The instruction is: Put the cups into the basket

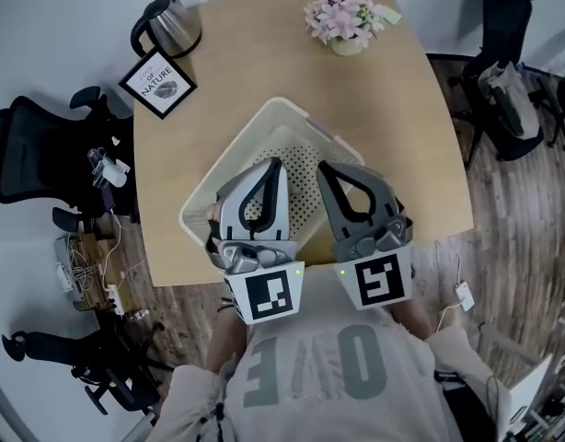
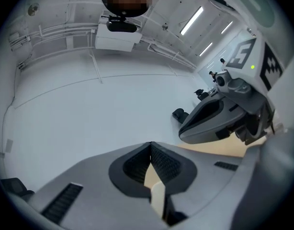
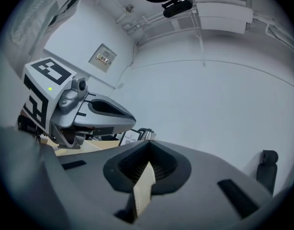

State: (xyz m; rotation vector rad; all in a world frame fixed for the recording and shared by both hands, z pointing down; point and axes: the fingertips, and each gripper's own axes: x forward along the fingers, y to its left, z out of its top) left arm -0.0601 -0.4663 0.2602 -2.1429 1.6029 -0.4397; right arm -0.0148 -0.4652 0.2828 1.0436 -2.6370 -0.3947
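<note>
Overhead, the cream perforated plastic basket (image 1: 236, 155) sits skewed near the middle of the pale wooden desk (image 1: 264, 53). The left gripper (image 1: 276, 164) and right gripper (image 1: 324, 166) hang side by side above it. Each gripper view shows its fingers closed tip to tip with nothing between them; only a cream sliver of basket shows through the gap below the tips. Both cameras tilt up toward white walls.

No cup is visible in any view. The bare desk carries only a steel kettle with a black handle (image 1: 172, 24), a black-framed sign (image 1: 158, 83) and a pot of pink flowers (image 1: 345, 18), all well apart from the basket. Whether cups lie in the basket beneath the grippers cannot be told.

Judged step: either a pause before the first pick or the end of the task. The next move calls for finding a cup, opening one pair of fingers, and approaching its rim or wall.
</note>
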